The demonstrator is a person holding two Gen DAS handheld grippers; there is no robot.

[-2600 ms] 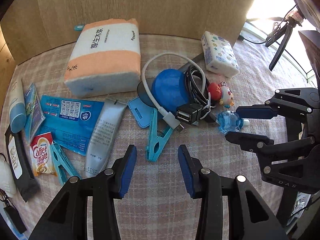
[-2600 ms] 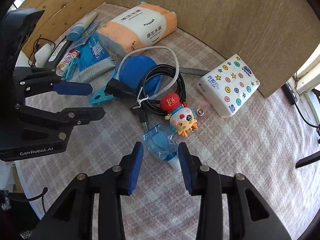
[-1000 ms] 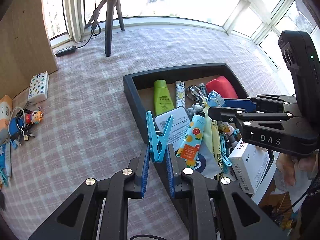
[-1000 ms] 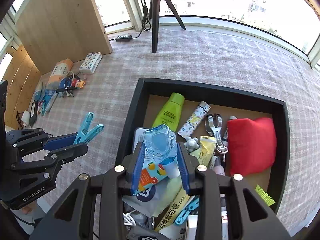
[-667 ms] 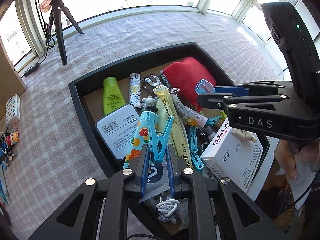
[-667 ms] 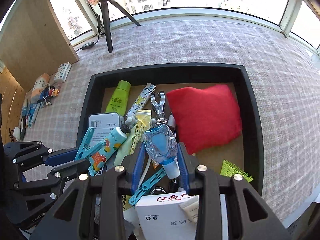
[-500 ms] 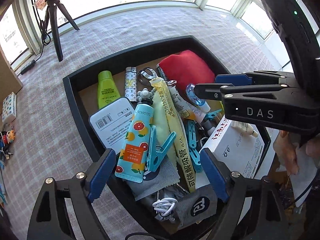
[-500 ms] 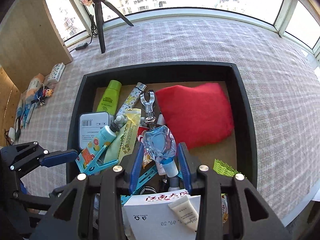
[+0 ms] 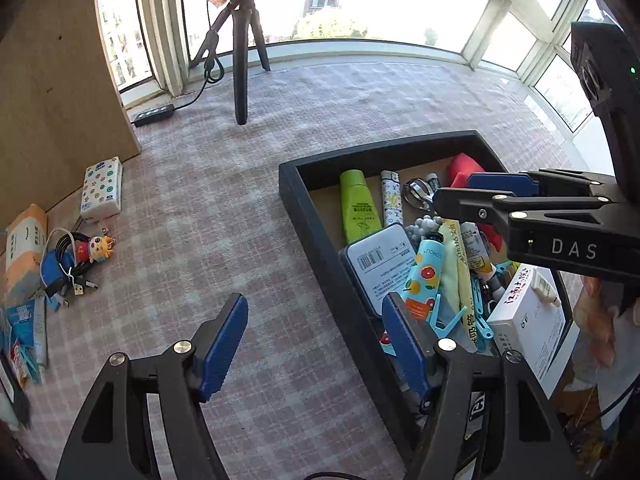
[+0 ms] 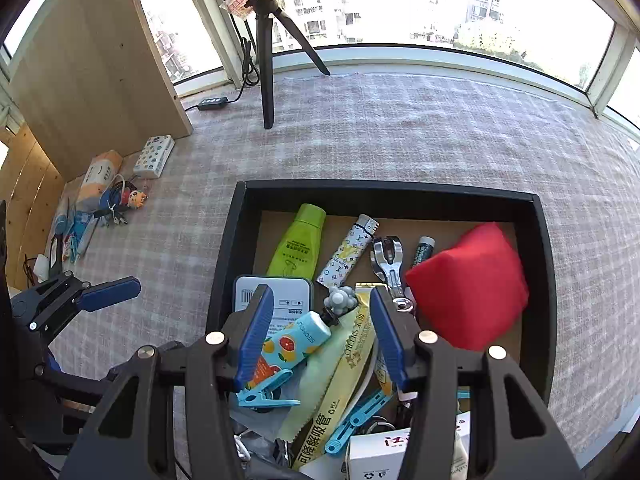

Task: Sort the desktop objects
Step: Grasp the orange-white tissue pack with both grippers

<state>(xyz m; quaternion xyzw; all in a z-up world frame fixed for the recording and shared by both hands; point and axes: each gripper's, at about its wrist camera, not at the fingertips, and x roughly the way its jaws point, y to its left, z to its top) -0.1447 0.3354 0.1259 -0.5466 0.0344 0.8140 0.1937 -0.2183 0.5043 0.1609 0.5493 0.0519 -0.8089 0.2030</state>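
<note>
Your black tray [image 10: 224, 264] is already crammed: a green tube [image 10: 298, 242], a patterned lighter [image 10: 347, 255], metal nail clippers [image 10: 387, 264] and a red pouch [image 10: 468, 292] sit along the far side, with a white tin [image 9: 380, 262], a fruit-print tube [image 10: 294, 340], a yellow sachet strip [image 10: 340, 384] and a white box [image 9: 528, 324] piled nearer you. A blue clothespin [image 10: 264, 396] lies on the heap, touching the fruit-print tube. Your right gripper [image 10: 320, 332] hangs over the pile with its jaws opening; nothing is pinched in them, they just frame the stuff below. Your left gripper [image 9: 314, 344] straddles the tray's near-left wall, one finger over the checked cloth [image 9: 224, 216] and one over the tray, jaws wide but closing, empty too. Well off to the left by the wooden board [image 10: 92, 60], the unsorted bunch waits: two tissue packs, a starry one [image 9: 101, 188] and an orange one [image 9: 24, 254], a cartoon keychain figure [image 9: 96, 249], a coiled cable [image 9: 64, 256], and some sachets at the edge. A tripod [image 10: 266, 40] stands by the window.
</note>
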